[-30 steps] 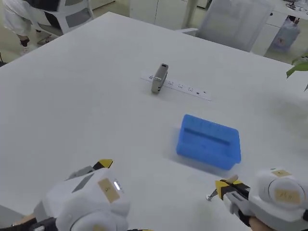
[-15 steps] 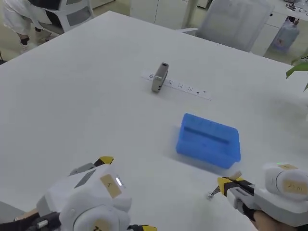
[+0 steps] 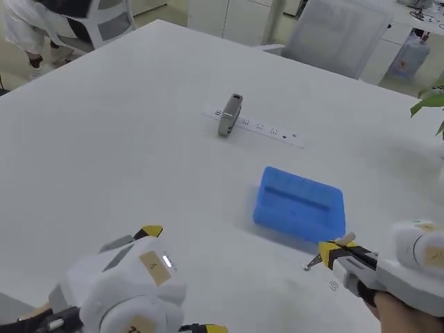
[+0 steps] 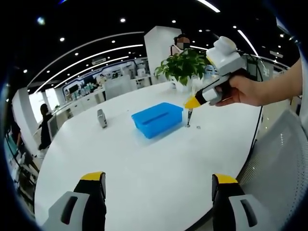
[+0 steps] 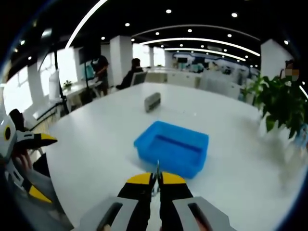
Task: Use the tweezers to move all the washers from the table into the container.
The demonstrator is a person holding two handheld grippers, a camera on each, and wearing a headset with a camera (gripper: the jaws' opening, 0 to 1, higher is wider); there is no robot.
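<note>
The right gripper [image 3: 331, 251] is clamped on the tweezers [image 3: 313, 262] in the head view, their tip near the table [image 3: 139, 152] just beside the blue container [image 3: 300, 205]; a washer [image 3: 334, 285] lies close by, and the left gripper [image 3: 173, 281] is at the near edge. In the left gripper view its own jaws stand wide apart. In the right gripper view the jaws pinch the tweezers, pointing toward the container.

Blue container [image 3: 300, 205] mid-table, right gripper [image 3: 335, 250] pinching tweezers [image 3: 313, 263] beside it, washer [image 3: 334, 285] nearby
</note>
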